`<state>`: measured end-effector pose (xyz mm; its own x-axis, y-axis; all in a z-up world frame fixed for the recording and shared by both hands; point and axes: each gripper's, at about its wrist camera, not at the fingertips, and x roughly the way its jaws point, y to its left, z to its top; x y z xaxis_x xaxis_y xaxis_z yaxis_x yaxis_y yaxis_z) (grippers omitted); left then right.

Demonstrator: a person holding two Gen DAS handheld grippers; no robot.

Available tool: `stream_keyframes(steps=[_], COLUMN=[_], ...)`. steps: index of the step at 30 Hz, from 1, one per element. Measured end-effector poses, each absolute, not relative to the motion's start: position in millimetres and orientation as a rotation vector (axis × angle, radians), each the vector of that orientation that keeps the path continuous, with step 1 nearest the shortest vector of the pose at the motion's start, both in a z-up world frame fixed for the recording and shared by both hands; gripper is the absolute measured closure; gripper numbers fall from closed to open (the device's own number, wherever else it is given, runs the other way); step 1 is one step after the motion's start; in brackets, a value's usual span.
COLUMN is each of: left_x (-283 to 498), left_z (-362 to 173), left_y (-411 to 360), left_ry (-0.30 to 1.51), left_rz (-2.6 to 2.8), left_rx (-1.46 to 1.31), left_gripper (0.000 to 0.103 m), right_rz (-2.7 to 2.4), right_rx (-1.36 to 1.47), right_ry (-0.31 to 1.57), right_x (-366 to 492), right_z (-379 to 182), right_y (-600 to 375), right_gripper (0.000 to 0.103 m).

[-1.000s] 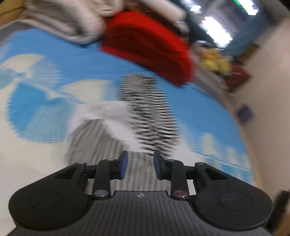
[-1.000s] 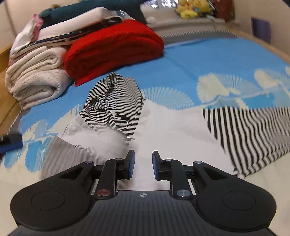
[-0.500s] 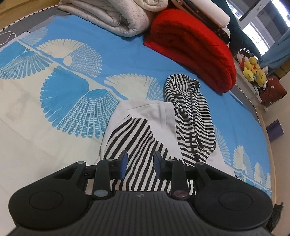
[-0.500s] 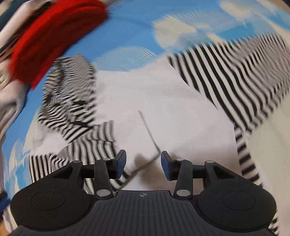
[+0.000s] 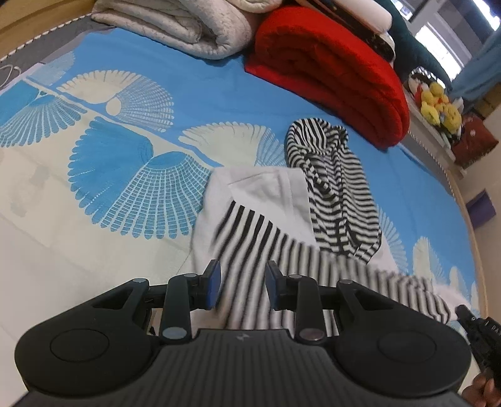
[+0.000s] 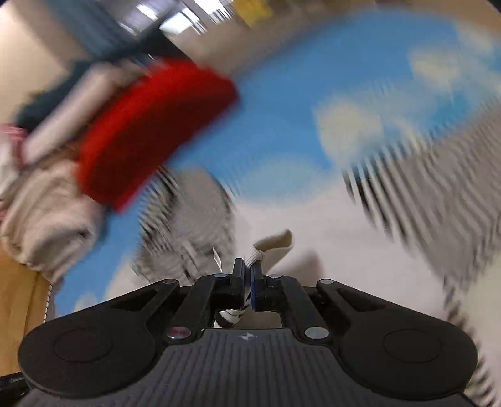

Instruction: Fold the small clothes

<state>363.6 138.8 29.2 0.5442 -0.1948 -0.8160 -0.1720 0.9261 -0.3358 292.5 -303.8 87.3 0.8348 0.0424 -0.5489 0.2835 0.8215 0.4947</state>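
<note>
A small white hooded top with black-and-white striped sleeves and hood [image 5: 272, 194] lies spread on the blue and cream patterned bedspread [image 5: 119, 175]. Its striped hood [image 5: 332, 175] points toward the far end. My left gripper [image 5: 242, 283] is open and hovers just above the near striped sleeve [image 5: 260, 238], holding nothing. My right gripper [image 6: 249, 275] is shut on a pinched fold of the top's edge [image 6: 275, 242], white cloth with striped trim, lifted off the bed. The right wrist view is heavily blurred; the other striped sleeve [image 6: 438, 194] lies to the right.
A folded red blanket [image 5: 332, 65] and a rolled beige quilt [image 5: 175, 25] lie at the far end of the bed. Yellow plush toys [image 5: 438, 106] sit on a ledge beyond. The bed's wooden edge [image 5: 472, 234] runs along the right.
My right gripper has shut on the top's edge and lifts it while swinging fast. My left gripper stays open and has moved slightly closer over the near striped sleeve.
</note>
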Motion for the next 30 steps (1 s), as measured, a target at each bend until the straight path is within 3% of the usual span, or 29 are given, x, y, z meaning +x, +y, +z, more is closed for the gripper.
stream_keyframes(steps=[6, 9, 12, 13, 16, 18, 21, 24, 30], left_x=[362.9, 361.6, 359.1, 358.2, 354.1, 351.2, 349.0, 346.9, 347.5], left_z=[16.0, 7.8, -11.5, -20.5, -53.6, -69.8, -59.1, -42.2, -59.3], left_y=[126.8, 113.6, 99.9, 96.9, 94.4, 94.1, 92.9, 84.3, 79.2], left_ry=[1.043, 1.068, 1.121, 1.147, 1.243, 1.288, 1.266, 1.194, 1.276], left_rz=[-0.043, -0.088, -0.145, -0.151, -0.127, -0.103, -0.088, -0.119, -0.096], left_rx=[-0.363, -0.337, -0.301, -0.288, -0.226, -0.140, -0.132, -0.137, -0.098], left_gripper=[0.070, 0.070, 0.070, 0.070, 0.070, 0.077, 0.077, 0.073, 0.073], right_rz=[-0.446, -0.412, -0.240, -0.200, -0.195, -0.238, -0.337, -0.357, -0.324], right_rx=[0.629, 0.646, 0.654, 0.669, 0.715, 0.707, 0.686, 0.702, 0.623], right_ry=[0.862, 0.816, 0.783, 0.807, 0.901, 0.985, 1.068, 1.032, 0.929], right_x=[300.8, 299.2, 303.2, 306.2, 315.2, 316.9, 316.4, 311.6, 298.7], right_z=[35.0, 39.6, 42.4, 37.2, 16.0, -0.4, -10.2, 1.5, 35.5], right_y=[-347.0, -351.9, -344.1, -342.2, -341.9, -345.3, -352.2, -359.0, -373.1], right_gripper=[0.095, 0.094, 0.070, 0.069, 0.069, 0.069, 0.069, 0.068, 0.068])
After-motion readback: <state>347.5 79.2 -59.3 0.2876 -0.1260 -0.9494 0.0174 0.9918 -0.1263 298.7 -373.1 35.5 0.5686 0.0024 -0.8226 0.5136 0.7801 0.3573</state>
